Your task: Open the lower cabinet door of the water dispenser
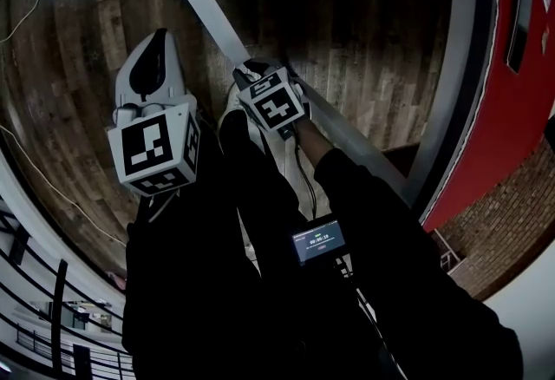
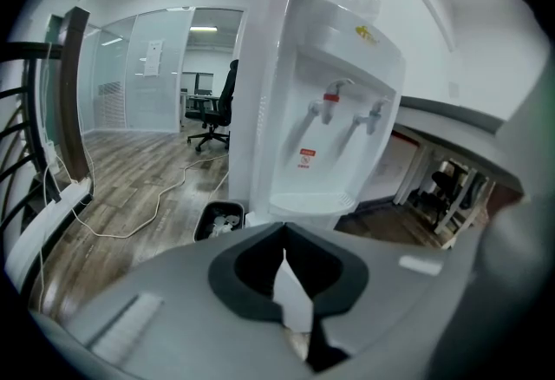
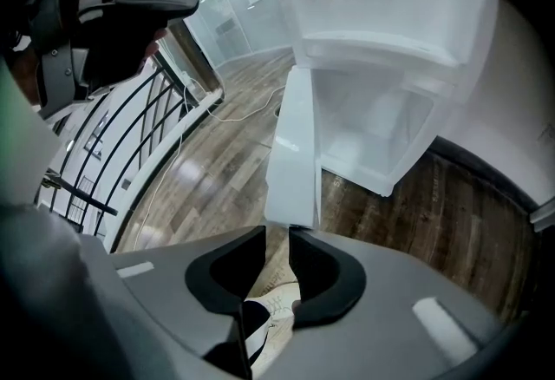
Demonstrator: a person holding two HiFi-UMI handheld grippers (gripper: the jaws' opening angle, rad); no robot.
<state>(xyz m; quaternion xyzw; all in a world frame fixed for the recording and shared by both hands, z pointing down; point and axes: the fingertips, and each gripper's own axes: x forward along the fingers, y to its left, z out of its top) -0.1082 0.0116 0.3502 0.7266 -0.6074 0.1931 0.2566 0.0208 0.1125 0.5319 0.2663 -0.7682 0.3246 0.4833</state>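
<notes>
White water dispenser [image 2: 290, 109], brown wood-grain floor [image 2: 130, 183]

The water dispenser [image 2: 316, 66] is tall and white. It stands on the wood floor [image 2: 130, 187]. It has a red tap [image 2: 332, 95] and a pale tap [image 2: 374, 114] above a little tray [image 2: 303, 196]. Its lower cabinet door [image 3: 291, 153] is open. The door is white and flat, swung out, and shows its thin edge. The cabinet [image 3: 373, 131] behind it is white inside.
</notes>
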